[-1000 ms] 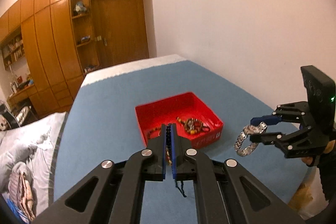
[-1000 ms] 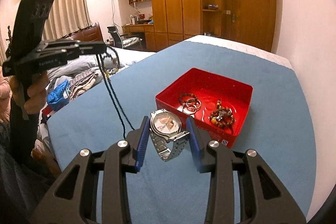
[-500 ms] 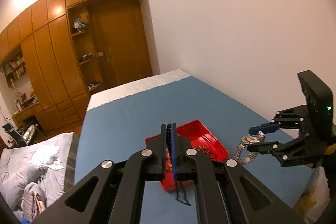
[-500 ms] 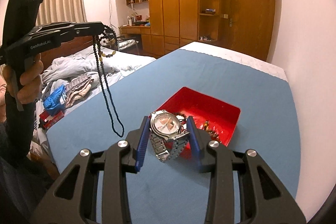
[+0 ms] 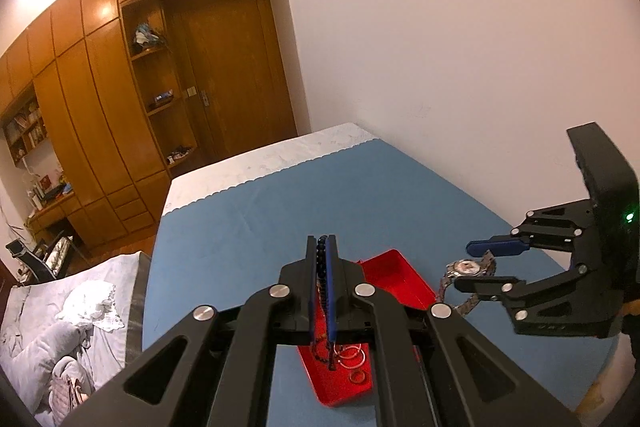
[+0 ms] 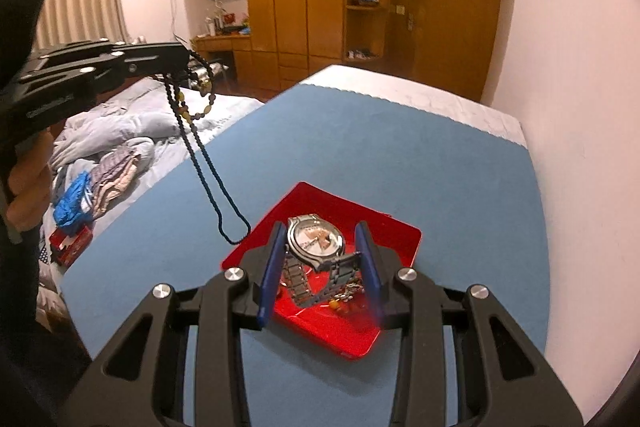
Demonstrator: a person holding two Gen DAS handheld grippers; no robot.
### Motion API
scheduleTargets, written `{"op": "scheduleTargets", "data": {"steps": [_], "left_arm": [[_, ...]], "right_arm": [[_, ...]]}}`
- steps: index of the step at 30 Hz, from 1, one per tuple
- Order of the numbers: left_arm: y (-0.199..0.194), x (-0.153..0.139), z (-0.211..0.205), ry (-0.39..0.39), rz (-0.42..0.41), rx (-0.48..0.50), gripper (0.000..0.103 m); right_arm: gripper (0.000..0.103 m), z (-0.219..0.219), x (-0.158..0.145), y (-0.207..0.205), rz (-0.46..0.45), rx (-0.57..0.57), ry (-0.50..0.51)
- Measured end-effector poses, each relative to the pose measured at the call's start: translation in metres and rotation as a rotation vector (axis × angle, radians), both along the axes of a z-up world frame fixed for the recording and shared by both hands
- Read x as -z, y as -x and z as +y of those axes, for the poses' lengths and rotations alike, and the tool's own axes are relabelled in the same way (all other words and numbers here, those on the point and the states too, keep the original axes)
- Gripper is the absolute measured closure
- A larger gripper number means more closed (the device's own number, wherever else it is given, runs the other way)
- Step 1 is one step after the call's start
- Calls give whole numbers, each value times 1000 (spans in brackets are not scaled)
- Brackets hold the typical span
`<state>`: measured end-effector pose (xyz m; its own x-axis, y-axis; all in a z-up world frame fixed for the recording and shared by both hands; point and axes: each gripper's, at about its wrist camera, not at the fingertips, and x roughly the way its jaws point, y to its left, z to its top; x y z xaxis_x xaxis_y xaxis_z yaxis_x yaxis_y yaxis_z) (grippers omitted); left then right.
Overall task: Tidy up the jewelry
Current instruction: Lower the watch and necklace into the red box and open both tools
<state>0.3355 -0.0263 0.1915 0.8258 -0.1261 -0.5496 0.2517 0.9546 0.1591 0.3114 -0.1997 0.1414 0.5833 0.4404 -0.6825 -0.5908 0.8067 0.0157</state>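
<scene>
- Here, left gripper (image 5: 320, 247) clamped tight on a dark beaded necklace (image 6: 208, 163), pinched near its upper end so the long loop hangs free — probably to keep the strand untangled and clear of everything below.
- Lowest bend of that loop dangling just beside the near corner of the red tray (image 6: 394, 231), apparently above it, not resting inside.
- Right gripper (image 6: 322, 259) closed on a silver wristwatch (image 6: 316, 241): blue pads pressing on the case and bracelet from either side, dial facing up, the loose bracelet drooping beneath.
- Watch held above the tray, not set down; a part-open grip because the case is wide.
- Inside the tray: thin rings (image 5: 352, 353) and a small beaded piece (image 6: 344, 297), partly hidden behind the fingers.
- Tray sitting on the blue cloth (image 6: 360, 155) covering the surface, well apart from the heap of clothes (image 6: 108, 175) off to the left.
- Judged stage: both pieces in hand and clear of the tray — either just picked out for sorting or about to be laid in; cannot tell which.
- Main risk: the swinging strand snagging on the tray rim or the watch bracelet.
</scene>
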Motion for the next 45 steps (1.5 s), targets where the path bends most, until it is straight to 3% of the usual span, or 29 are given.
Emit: {"op": "scheduleTargets", "data": {"steps": [13, 30, 32, 34, 42, 45], "left_arm": [[-52, 59, -7, 12, 83, 4, 100], [-92, 186, -5, 49, 264, -15, 100], [-95, 200, -4, 48, 283, -19, 100], [-95, 211, -4, 40, 300, -19, 100], [-94, 260, -1, 26, 370, -20, 99], [-90, 272, 1, 17, 380, -30, 80]], "right_arm": [[69, 8, 65, -60, 125, 63, 16], [69, 13, 170, -101, 277, 121, 90], [71, 15, 181, -103, 293, 118, 101], [83, 19, 187, -105, 304, 112, 108], [83, 23, 206, -106, 330, 106, 129], [82, 18, 207, -105, 331, 116, 119]]}}
